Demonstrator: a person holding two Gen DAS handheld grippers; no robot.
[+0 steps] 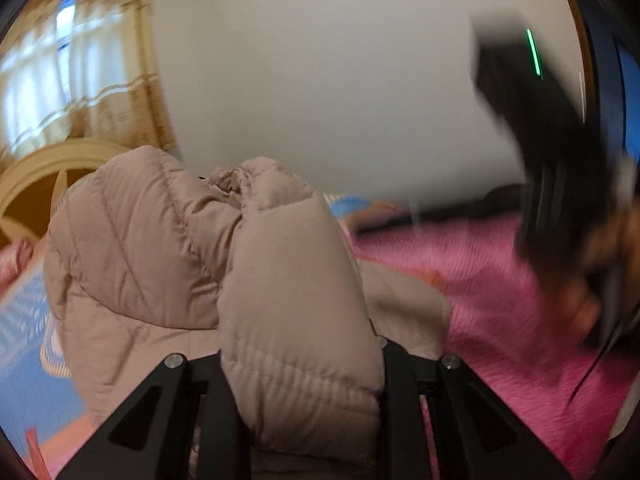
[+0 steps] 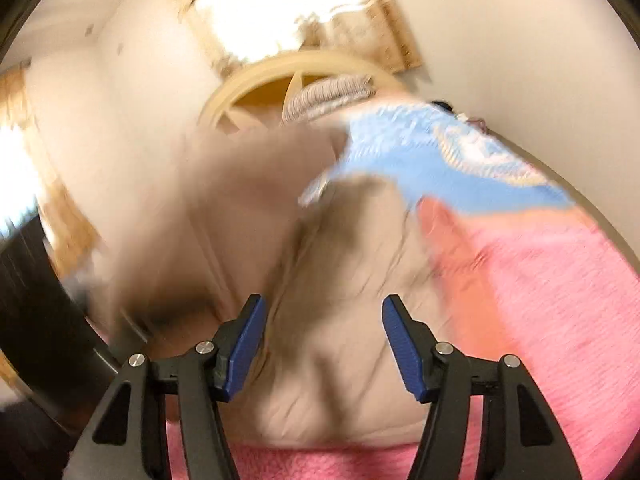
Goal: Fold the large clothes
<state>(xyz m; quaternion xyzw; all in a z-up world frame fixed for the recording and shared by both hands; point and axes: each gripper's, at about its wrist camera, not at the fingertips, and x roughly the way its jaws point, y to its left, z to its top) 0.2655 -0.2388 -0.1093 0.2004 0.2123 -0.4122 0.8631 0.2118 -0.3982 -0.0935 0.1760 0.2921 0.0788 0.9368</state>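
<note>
I can read no brand, label or writing anywhere; much of both views is smeared by blur.

My left gripper (image 1: 302, 364) is pinched tight on a thick fold of the beige puffer jacket (image 1: 168, 248). The fold bulges up between the two black fingers (image 1: 216, 412) and hides their pads, and the rest of the jacket hangs and heaps just beyond them, to the left of centre. It is a quilted garment, with stitched channels, soft rounded baffles and a matte, slightly wrinkled shell; a gathered seam shows at its top.

My right gripper (image 2: 324, 346) is spread, with nothing between its ribbed blue pads (image 2: 402, 350). In that view the jacket (image 2: 344, 360) lies directly beyond and below the fingertips, not touched by them, spread flatter, its cloth creased and shadowed.

The jacket rests on a bed covered by a pink fuzzy blanket (image 2: 560, 320), with a light blue patterned cloth (image 2: 420, 156) at the far side. Behind stands a cream headboard (image 2: 296, 68) with curved, spoked arches. The wall (image 1: 320, 80) is plain and pale, and a curtain (image 1: 104, 60) hangs by the bright window. In the left view my other gripper (image 1: 560, 168) is a dark blur at the right, with a thin green light on it.
</note>
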